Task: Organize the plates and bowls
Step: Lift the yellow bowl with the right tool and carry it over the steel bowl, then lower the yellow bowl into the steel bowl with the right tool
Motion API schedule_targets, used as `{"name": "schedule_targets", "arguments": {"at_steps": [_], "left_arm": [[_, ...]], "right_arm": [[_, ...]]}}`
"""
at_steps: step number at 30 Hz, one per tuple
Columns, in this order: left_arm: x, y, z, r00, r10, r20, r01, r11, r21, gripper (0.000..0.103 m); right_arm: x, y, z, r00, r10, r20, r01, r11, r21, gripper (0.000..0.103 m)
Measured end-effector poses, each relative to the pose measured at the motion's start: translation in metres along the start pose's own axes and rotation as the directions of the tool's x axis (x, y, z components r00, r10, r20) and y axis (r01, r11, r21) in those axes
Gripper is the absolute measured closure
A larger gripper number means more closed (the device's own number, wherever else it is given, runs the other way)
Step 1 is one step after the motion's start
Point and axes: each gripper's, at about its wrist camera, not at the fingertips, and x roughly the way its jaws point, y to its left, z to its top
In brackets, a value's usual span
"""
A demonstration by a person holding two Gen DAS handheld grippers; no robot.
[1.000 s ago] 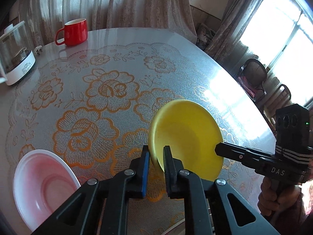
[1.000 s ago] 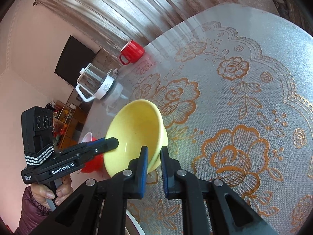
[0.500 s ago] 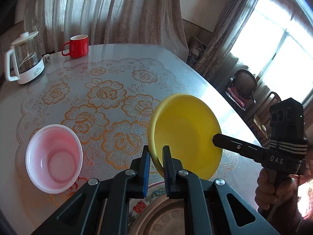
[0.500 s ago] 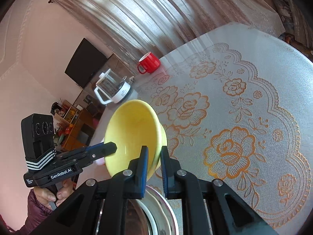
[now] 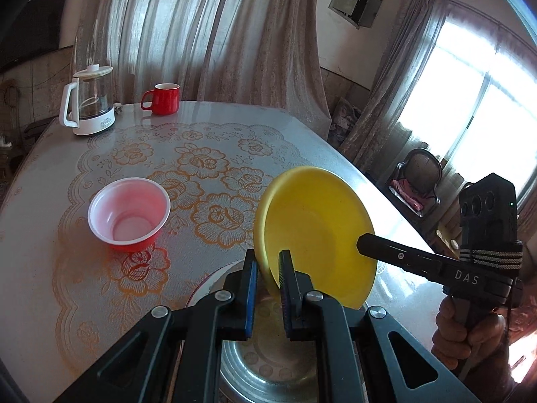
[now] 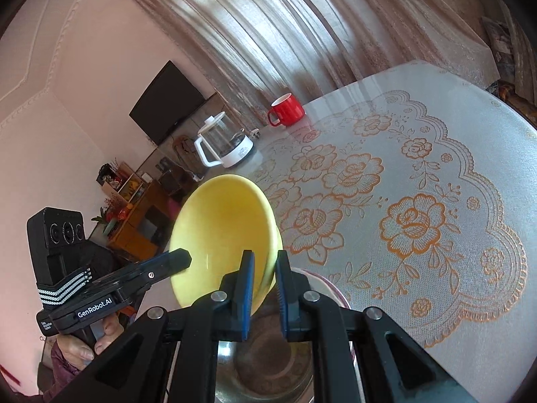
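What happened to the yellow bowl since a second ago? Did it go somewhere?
Both grippers, left gripper and right gripper, lifted the yellow bowl up and drew it back toward the person, so it now hangs over a metal dish that came into view below. Both kept their grip on its rim. The pink bowl, red mug and kettle stayed put.

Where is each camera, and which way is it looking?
Left wrist: sits on the left claw, looking across the table toward the window; shows the right claw and the hand holding it.
Right wrist: sits on the right claw, looking toward the TV wall; shows the left claw and its hand.
Both show the yellow bowl, pinched from both sides, the red mug and the kettle.
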Motion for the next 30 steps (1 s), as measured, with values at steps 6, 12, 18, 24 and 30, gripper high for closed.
{"name": "schedule_targets", "arguments": {"at_steps": [6,12,18,24,30], "left_arm": [[-0.019,-0.001,-0.028,1.000,-0.001,0.018,0.002,0.999,-0.046,0.091],[-0.036,-0.008,-0.051,0.999,-0.023,0.040,0.026,0.998,-0.065,0.091],[-0.035,-0.010,-0.074,0.999,-0.003,0.038,0.007,0.997,-0.083,0.090],[-0.038,-0.012,-0.084,0.999,0.014,0.044,-0.009,0.995,-0.099,0.090],[-0.037,-0.004,-0.088,1.000,-0.008,0.024,0.012,0.985,-0.172,0.090]], "right_arm": [[-0.014,0.015,-0.025,1.000,-0.005,0.007,0.005,1.000,-0.014,0.092],[-0.023,0.019,-0.044,1.000,0.004,0.011,-0.004,1.000,0.007,0.092],[-0.022,0.029,-0.065,0.996,-0.086,-0.002,0.086,0.996,-0.036,0.092],[-0.022,0.030,-0.082,0.990,-0.141,-0.002,0.140,0.989,-0.042,0.092],[-0.024,0.038,-0.087,0.986,-0.166,0.016,0.167,0.984,-0.057,0.092]]}}
